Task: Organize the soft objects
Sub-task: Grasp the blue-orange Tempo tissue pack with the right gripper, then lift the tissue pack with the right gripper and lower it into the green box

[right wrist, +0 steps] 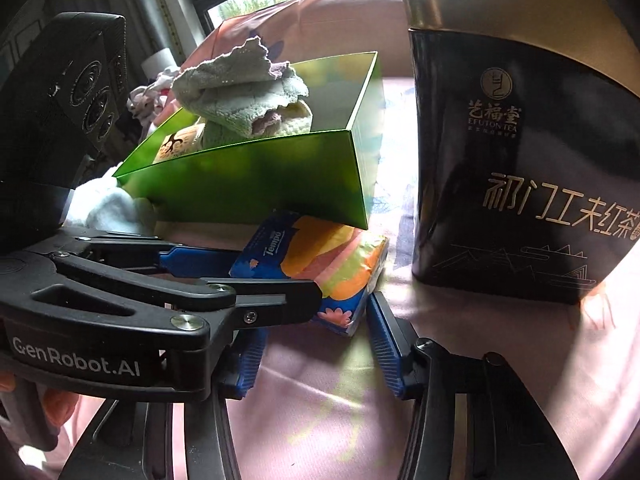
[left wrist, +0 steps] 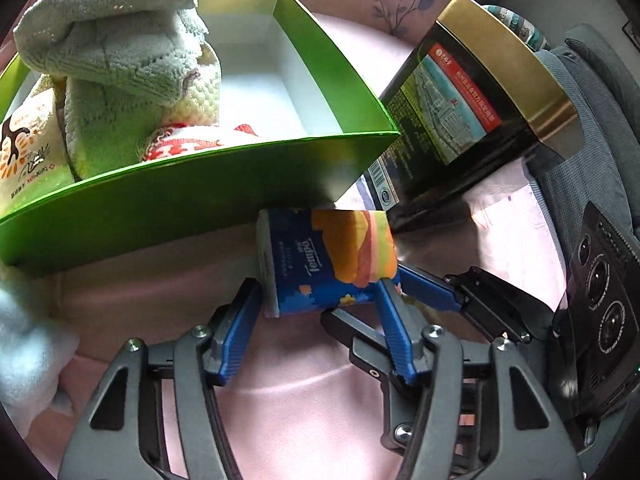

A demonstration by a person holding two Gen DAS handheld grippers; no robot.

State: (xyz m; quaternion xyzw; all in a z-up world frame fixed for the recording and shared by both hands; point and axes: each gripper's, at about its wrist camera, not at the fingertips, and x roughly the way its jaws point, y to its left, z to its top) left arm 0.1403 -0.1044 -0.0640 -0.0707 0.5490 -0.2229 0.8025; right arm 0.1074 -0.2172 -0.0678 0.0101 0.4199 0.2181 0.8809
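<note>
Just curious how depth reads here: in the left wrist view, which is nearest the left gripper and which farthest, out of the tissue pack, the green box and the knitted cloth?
1. Tissue pack, between the jaws.
2. Green box, just behind.
3. Knitted cloth, inside the box, upper left.

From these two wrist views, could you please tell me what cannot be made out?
- Blue Tempo tissue pack: far end hidden under the green cardboard box, both views.
- Right gripper: left finger largely covered by the left gripper in right wrist view.
- Black tea tin: cropped by the right edge.
</note>
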